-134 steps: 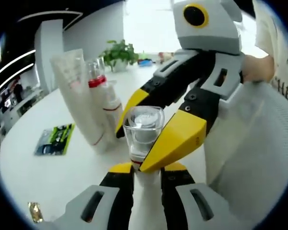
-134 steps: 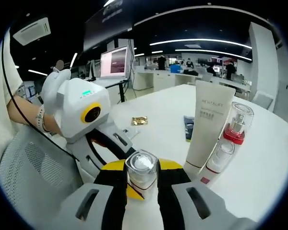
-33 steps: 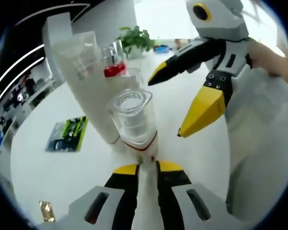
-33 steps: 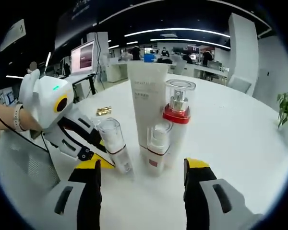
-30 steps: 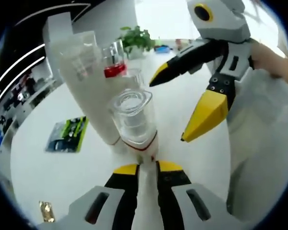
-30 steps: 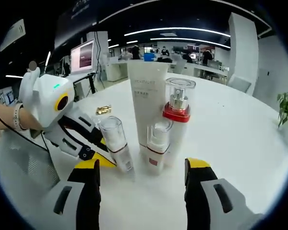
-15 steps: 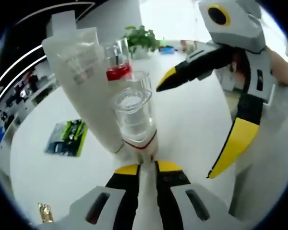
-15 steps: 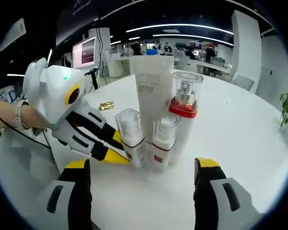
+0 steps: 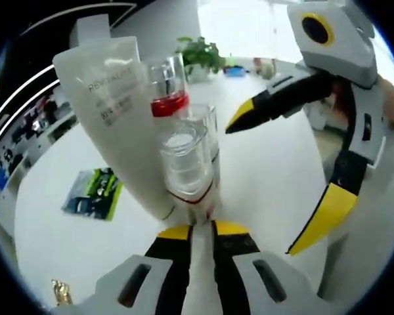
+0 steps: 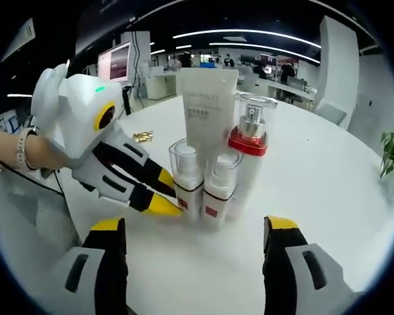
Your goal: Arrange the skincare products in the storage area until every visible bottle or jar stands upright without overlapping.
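My left gripper point(image 9: 202, 230) is shut on the lower body of a small white bottle with a clear cap point(image 9: 186, 162). In the right gripper view the left gripper point(image 10: 173, 195) reaches in from the left and holds that bottle point(image 10: 186, 178) upright, close beside a matching small bottle point(image 10: 219, 187). Behind them stand a white tube point(image 10: 207, 108) and a taller pump bottle with a red collar point(image 10: 250, 152). My right gripper point(image 10: 196, 230) is open wide in front of the group, touching nothing. It also shows as the right gripper point(image 9: 266, 187) in the left gripper view.
The products stand on a round white table point(image 10: 328, 197). On it lie a green packet point(image 9: 92, 193) and a gold sachet point(image 10: 142, 136). A potted plant point(image 9: 200, 56) stands at the far edge. A grey mesh chair point(image 10: 26, 223) is by the person's hand point(image 10: 20, 154).
The right gripper has let go of the small bottle, opened and drawn back. The left gripper has brought the bottle in beside the matching small bottle.
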Demonstrator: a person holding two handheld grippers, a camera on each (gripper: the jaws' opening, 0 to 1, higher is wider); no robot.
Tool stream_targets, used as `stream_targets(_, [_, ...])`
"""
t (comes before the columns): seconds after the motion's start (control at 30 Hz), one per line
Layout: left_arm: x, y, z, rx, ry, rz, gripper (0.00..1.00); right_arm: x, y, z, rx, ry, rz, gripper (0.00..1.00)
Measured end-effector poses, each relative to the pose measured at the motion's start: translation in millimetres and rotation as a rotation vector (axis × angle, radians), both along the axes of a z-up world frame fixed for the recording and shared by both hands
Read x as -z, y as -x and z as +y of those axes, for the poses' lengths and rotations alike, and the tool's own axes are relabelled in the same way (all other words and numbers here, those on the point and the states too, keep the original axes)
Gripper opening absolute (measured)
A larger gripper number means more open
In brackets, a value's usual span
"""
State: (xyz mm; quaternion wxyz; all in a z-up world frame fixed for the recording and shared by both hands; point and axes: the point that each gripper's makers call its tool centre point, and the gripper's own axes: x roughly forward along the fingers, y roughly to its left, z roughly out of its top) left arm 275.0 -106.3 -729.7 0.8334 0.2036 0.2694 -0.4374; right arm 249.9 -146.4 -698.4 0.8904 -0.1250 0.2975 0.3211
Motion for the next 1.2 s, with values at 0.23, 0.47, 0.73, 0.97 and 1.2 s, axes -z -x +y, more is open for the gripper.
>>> stream_targets(0.23, [0.0, -0.5, -4.5, -0.014, 0.007, -0.001, 0.07, 2.6, 1.8, 1.3, -0.012, 0.015, 0.008, 0.84])
stream_targets(0.47, [-0.3, -4.4, -4.3, -0.03, 0.012, 0.0, 0.07, 3.6, 3.1, 3.2, -0.021, 0.019, 0.011, 0.83])
stream_targets(0.73, [0.0, -5.5, -4.0, -0.029, 0.011, 0.0, 0.07, 4.5, 4.3, 2.7, -0.025, 0.029, 0.014, 0.82])
stream_targets(0.97, [-1.8, -5.9, -3.1, -0.03, 0.015, -0.006, 0.09, 5.1, 4.2, 2.3, -0.026, 0.035, 0.014, 0.83])
stream_targets(1.2, [-6.6, -3.8, 4.3, -0.026, 0.005, -0.015, 0.13, 2.7, 2.8, 2.3, -0.027, 0.036, -0.004, 0.83])
